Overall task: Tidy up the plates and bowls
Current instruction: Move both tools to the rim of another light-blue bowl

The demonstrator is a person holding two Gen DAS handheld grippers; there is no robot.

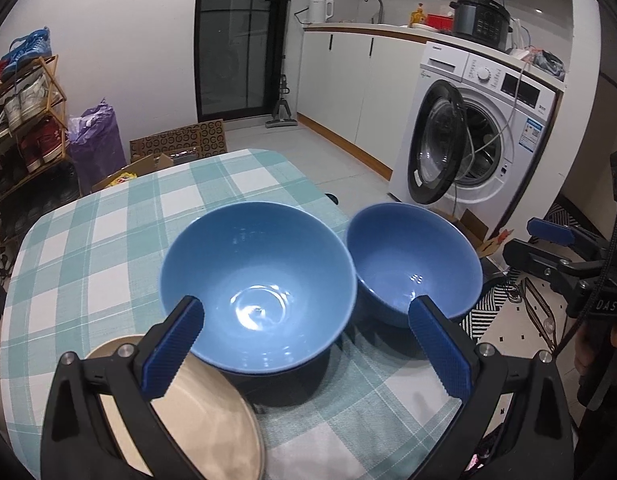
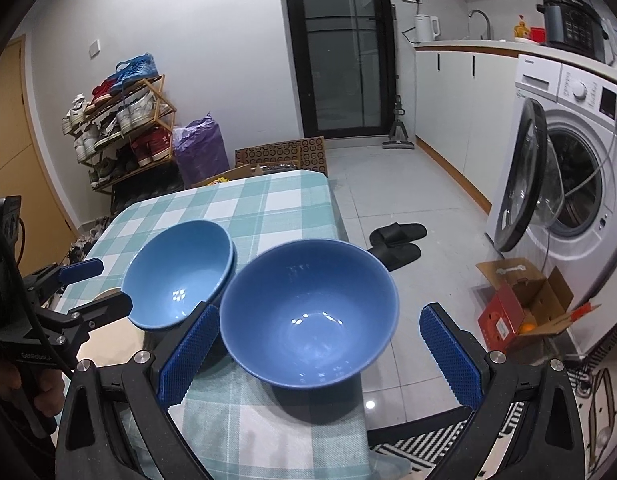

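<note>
A: What is nearest to you on the left side?

B: Your left gripper (image 1: 304, 344) hangs over the table's near edge with its blue-padded fingers (image 1: 173, 347) spread wide and nothing between them. Under its left finger lies a beige plate (image 1: 212, 412), flat on the checked tablecloth (image 1: 88, 248) at the table's near edge.

A: And the bowls?

B: Just past the plate sits the left blue bowl (image 1: 258, 286), upright and empty, its rim overlapping the plate's far edge as seen from your left wrist camera. It looks like two bowls nested, since the right wrist view shows a second rim below the first. Just beside it, towards the table's right edge, stands the right blue bowl (image 2: 310, 312), also upright and empty. Whether the two rims touch, you cannot tell.

A: Where is your right gripper?

B: Your right gripper (image 2: 320, 354) is at the near right corner of the table, fingers wide apart on either side of the right bowl, gripping nothing. Its right finger (image 2: 448, 356) hangs past the table's right edge, over the floor.

A: Further off?

B: Past the table's right edge lie black slippers (image 2: 396, 240) and an open red cardboard box (image 2: 520, 308) on the floor, then a washing machine (image 1: 480, 132) with its door open. Beyond the far edge stand a shoe rack (image 2: 120, 132) and a purple bag (image 2: 198, 152).
</note>
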